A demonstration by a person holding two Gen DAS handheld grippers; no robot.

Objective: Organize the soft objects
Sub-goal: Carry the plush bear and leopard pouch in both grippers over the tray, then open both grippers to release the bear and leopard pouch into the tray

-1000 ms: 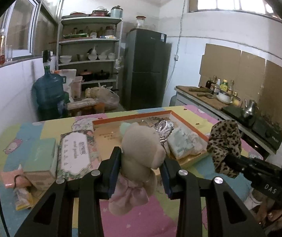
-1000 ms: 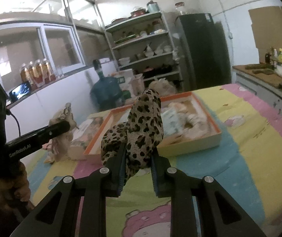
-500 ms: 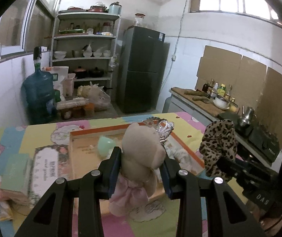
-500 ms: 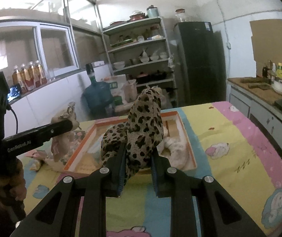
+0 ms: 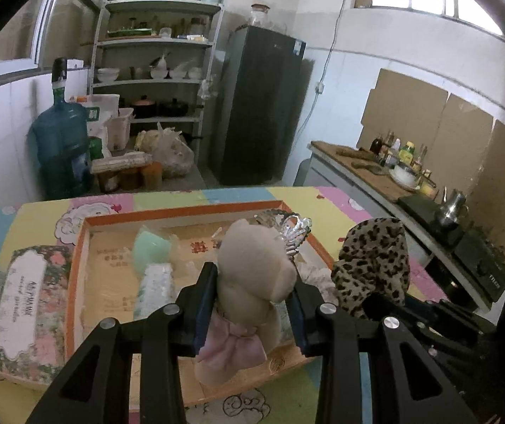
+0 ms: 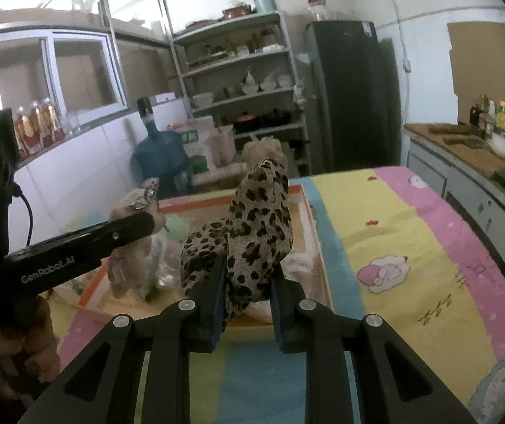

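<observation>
- The left gripper (image 5: 250,309) was clenched on a beige plush toy (image 5: 252,279), with both pads pressing into its soft body.
- The toy wore a pink bow (image 5: 233,346) below and a small silver crown (image 5: 293,231) on top.
- It was held in the air over the near part of an orange-rimmed tray (image 5: 76,275), not resting on it.
- The right gripper (image 6: 247,312) was grasping a leopard-print cloth item (image 6: 257,226), which stood up between the two pads.
- That item hung above the near right corner of the tray (image 6: 318,247).
- The tray lay on a table with a colourful cartoon cover (image 6: 411,247).
- Inside the tray were a pale green soft thing (image 5: 152,249) and a white packet (image 5: 155,288).
- A flowered box (image 5: 26,312) stood just beside the left edge of the tray.
- A person's hand (image 6: 9,360) was holding the handle of the left gripper.
</observation>
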